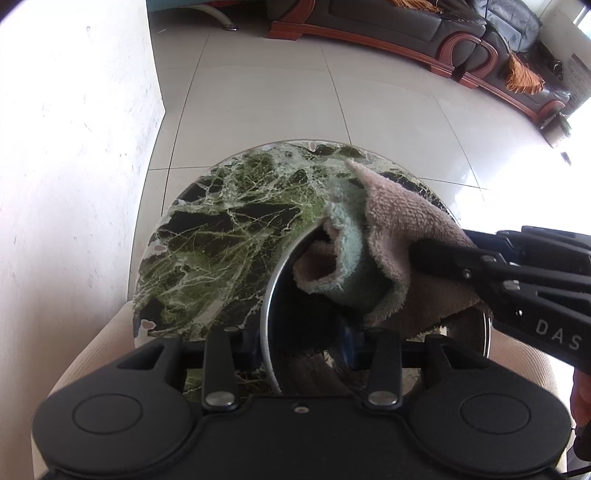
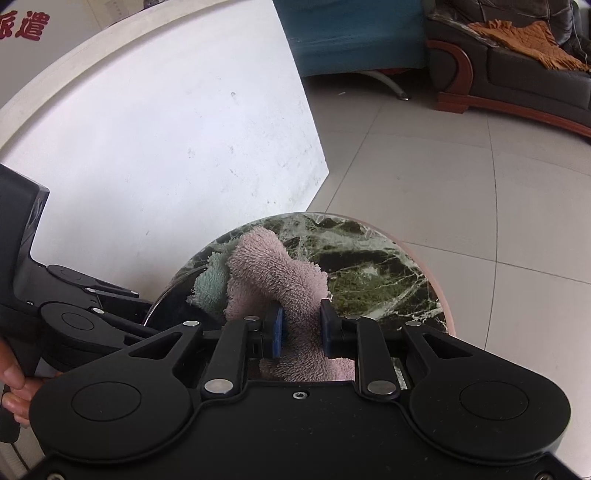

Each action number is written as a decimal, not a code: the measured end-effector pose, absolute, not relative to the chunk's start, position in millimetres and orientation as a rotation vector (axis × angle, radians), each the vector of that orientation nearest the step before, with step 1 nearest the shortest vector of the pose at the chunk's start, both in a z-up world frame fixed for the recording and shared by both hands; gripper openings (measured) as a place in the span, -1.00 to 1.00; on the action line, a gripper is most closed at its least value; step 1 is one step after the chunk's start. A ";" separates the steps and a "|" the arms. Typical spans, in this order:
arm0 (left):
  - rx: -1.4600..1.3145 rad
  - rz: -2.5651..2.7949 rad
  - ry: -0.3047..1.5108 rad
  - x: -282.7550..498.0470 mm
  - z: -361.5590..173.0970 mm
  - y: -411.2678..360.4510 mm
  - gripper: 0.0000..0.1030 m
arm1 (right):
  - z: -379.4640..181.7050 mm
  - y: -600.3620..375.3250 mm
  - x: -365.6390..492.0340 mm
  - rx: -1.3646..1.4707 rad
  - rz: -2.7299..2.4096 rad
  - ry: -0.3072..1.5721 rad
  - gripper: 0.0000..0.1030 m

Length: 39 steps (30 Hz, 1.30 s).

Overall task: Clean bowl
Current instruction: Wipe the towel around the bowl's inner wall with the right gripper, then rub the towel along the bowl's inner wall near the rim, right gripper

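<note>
Two tongs work over one round green marble desk (image 1: pixel 221 229). Left of the desk stands a white wall (image 1: pixel 66 166); a cream cushion (image 1: pixel 99 343) shows under the desk's near left edge. Left tongs (image 1: pixel 301 343) point steeply down at the near rim of the steel bowl (image 1: pixel 266 314); the bowl sits on the near right part of the desk, tilted so its dark inside faces the left camera. Blue pads (image 1: pixel 349 341) of the left tongs are partly hidden by the rim, and the jaws look closed on the bowl's edge, though the contact itself is hard to see. Inside and over the bowl hangs the cloth (image 1: pixel 399 236), pink pile on one face, pale green on the other, its folds draped across the far rim and onto the desk. Right tongs (image 2: pixel 301 328) are clamped on the cloth, both blue pads pressing into a bunched pink fold just above the bowl's opening. In the right view a hand (image 2: pixel 14 376) grips the left tool's handle at the frame's left edge. Right of the desk lies grey tiled floor (image 1: pixel 369 110), and beyond it a dark sofa (image 1: pixel 461 33) with an orange throw (image 2: pixel 524 37).
</note>
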<state>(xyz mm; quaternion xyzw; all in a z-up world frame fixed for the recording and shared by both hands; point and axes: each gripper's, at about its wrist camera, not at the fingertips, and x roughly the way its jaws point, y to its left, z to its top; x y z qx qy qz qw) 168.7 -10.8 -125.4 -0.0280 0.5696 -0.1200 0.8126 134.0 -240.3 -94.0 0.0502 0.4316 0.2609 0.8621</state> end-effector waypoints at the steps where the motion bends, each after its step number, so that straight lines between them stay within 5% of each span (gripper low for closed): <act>1: -0.061 -0.256 1.216 168.8 -125.2 -10.9 -0.26 | -94.5 -242.4 130.0 0.108 0.542 0.908 -0.63; 39: -0.041 -0.242 1.209 167.7 -121.5 -16.6 -0.24 | -93.9 -247.8 108.2 0.092 0.501 0.931 -0.63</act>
